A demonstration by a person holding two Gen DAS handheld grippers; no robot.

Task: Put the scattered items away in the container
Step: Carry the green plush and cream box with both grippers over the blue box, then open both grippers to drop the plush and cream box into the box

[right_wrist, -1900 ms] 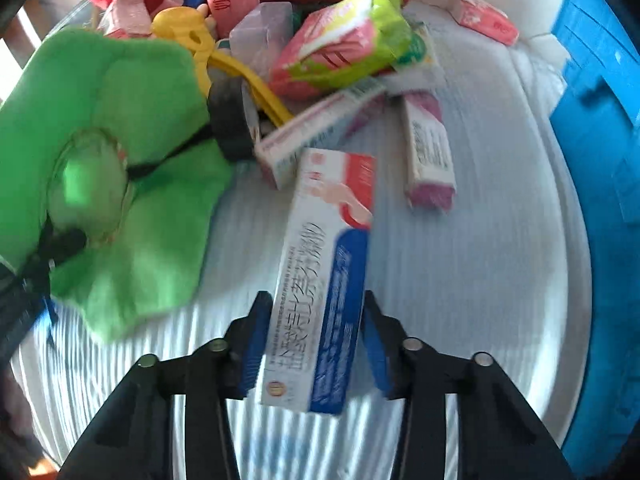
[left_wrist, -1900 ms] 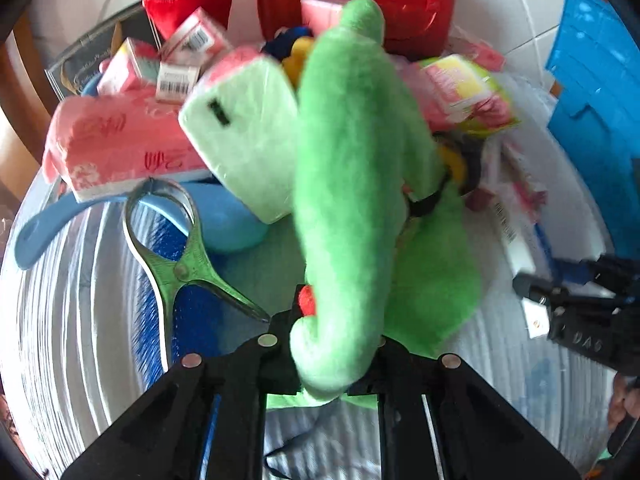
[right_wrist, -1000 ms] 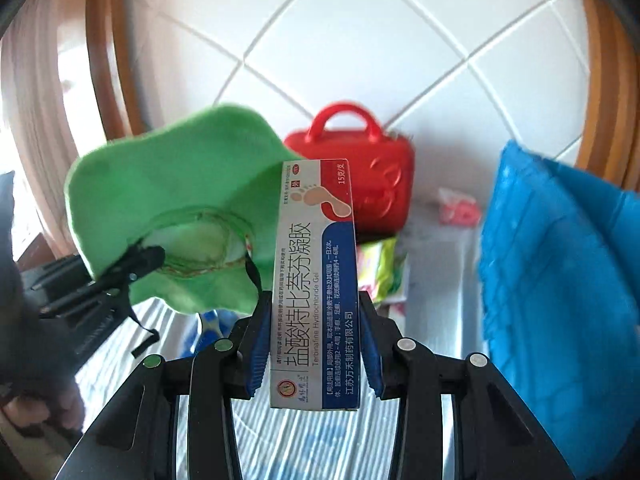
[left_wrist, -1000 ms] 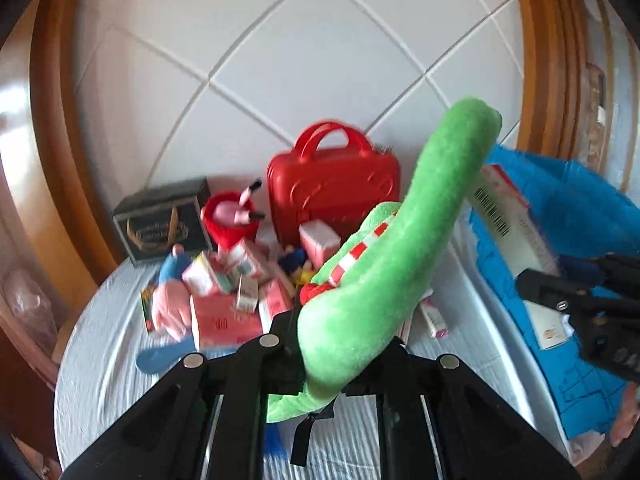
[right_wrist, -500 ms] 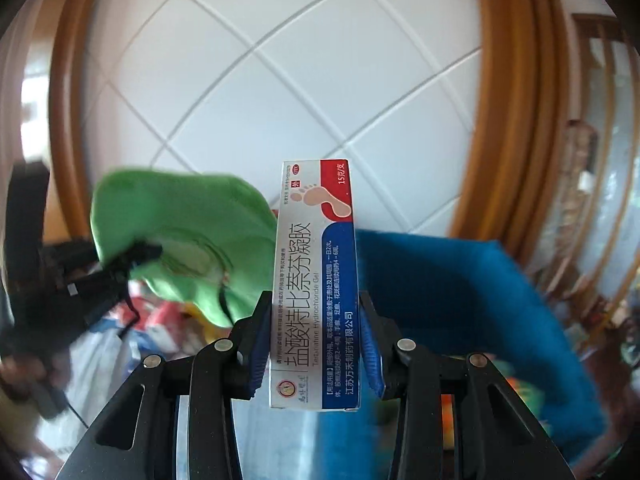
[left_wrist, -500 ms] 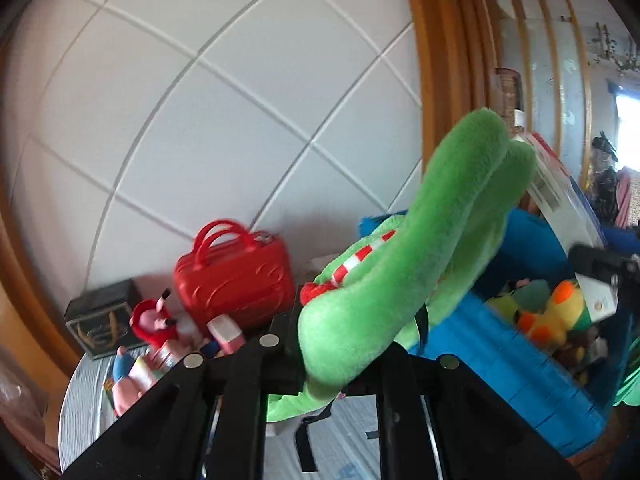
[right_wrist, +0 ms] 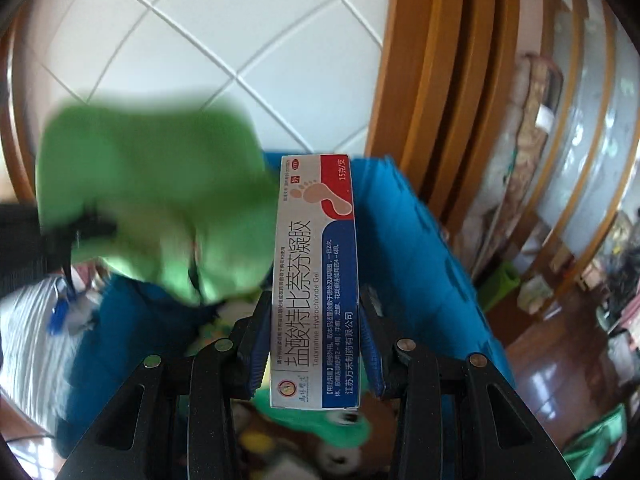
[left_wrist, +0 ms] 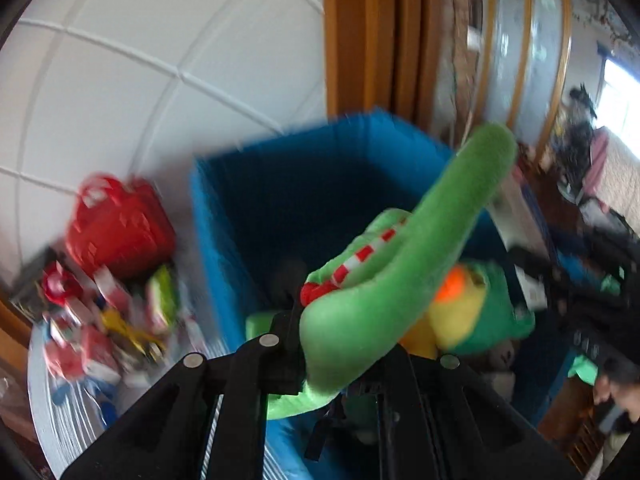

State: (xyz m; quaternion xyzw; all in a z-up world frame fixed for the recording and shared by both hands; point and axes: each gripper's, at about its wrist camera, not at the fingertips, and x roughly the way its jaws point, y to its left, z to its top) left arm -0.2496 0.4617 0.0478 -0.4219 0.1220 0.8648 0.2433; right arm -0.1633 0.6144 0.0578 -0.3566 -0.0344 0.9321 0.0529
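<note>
The soft green plush toy point(left_wrist: 404, 280) is clamped in the left gripper point(left_wrist: 340, 352), its long axis slanting up and right, over the open blue fabric bin point(left_wrist: 224, 248). The right gripper point(right_wrist: 314, 344) is clenched on an upright white, red and blue cardboard medicine box point(right_wrist: 314, 280). Both loads hang above the bin's mouth, so I judge that each drop is straight down, with neither hand clearly nearer.

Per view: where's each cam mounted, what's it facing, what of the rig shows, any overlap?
Left wrist: on the left tongs, facing the blue bin; tongs grip the green plush.
Right wrist: on the right tongs, facing the bin; tongs grip the medicine box.
Shared: bin, plush, tiled wall.
</note>
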